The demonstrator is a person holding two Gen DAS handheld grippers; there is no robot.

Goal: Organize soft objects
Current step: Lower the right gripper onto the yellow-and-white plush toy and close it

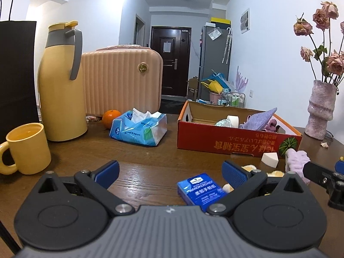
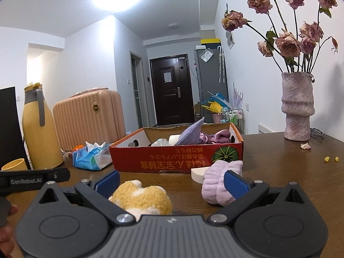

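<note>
Sorting soft stuff into the box (image 2: 172, 161) is maybe half done, going by what we can see. A purple cloth (image 2: 191, 134), a mauve fabric bundle (image 2: 219, 136), a white roll (image 2: 173, 138) and something crinkly are already inside it, near its right end.

What's left on the table (image 2: 279, 172), as far as we can tell: the yellow plush (image 2: 144, 200) sitting right between the spread fingers of our right gripper (image 2: 171, 185), not pinched yet, and the lilac fuzzy thing (image 2: 219, 182) just beside it, touching the right pad. A white sponge wedge (image 2: 198, 173) lies against the box's front wall. The blue tissue pack (image 1: 200, 190) sits inside the reach of our left gripper (image 1: 169, 172), which is wide open too and holding nothing. Farther back toward the left edge there's the bigger tissue bag (image 1: 139, 129), which probably counts as soft as well, with an orange (image 1: 110, 118) beside it.

So both claws are empty and open right now. Our guess is the plush is next up for the right one, since it's already lined up. The mug (image 1: 28, 148), thermos (image 1: 62, 81) and vase (image 2: 297, 105) along the table's sides aren't part of this and sit well apart from the action, though the vase is one to mind on wide swings.
</note>
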